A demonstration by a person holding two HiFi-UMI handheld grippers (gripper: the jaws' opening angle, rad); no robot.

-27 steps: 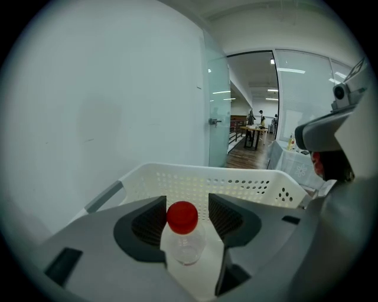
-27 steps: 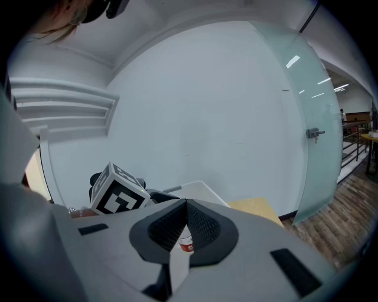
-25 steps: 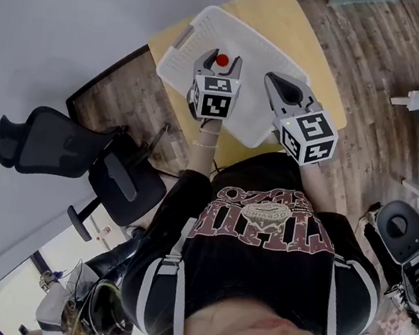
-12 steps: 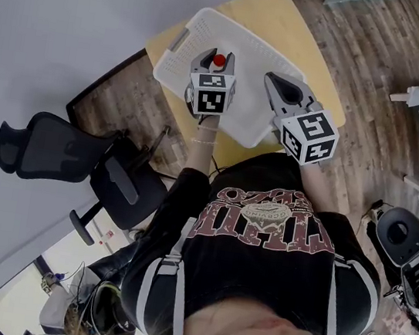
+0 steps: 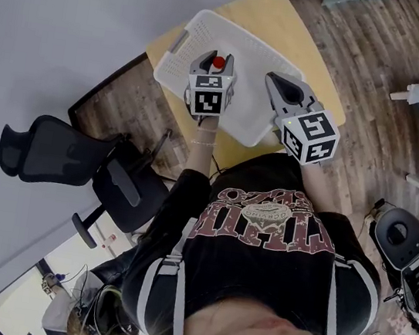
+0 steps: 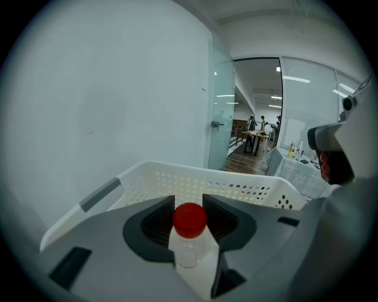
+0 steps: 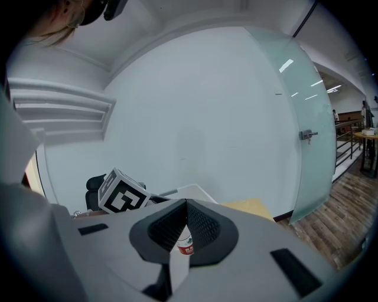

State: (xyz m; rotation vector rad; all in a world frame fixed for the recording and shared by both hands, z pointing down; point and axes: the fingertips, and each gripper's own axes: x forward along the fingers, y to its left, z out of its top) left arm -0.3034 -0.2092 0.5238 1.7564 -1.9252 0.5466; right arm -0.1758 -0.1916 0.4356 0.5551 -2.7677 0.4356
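Observation:
A clear plastic bottle with a red cap [image 6: 189,219] stands upright between the jaws of my left gripper [image 6: 189,203], which is shut on its neck. In the head view the left gripper [image 5: 213,66] holds the bottle's cap [image 5: 218,63] above a white perforated basket [image 5: 251,58]. My right gripper [image 5: 279,80] hovers just to the right, over the basket's near right side. In its own view the right gripper [image 7: 186,205] has its jaw tips touching and holds nothing. The bottle's red label [image 7: 185,246] shows beyond its jaws.
The basket [image 6: 236,186] sits on a small wooden table [image 5: 285,16] against a pale wall. A black office chair [image 5: 48,150] stands left of the table. A glass door [image 6: 221,112] and a corridor lie beyond. The left gripper's marker cube [image 7: 121,194] is close by.
My left gripper has shifted slightly left with the bottle still in it. The right gripper has barely moved.

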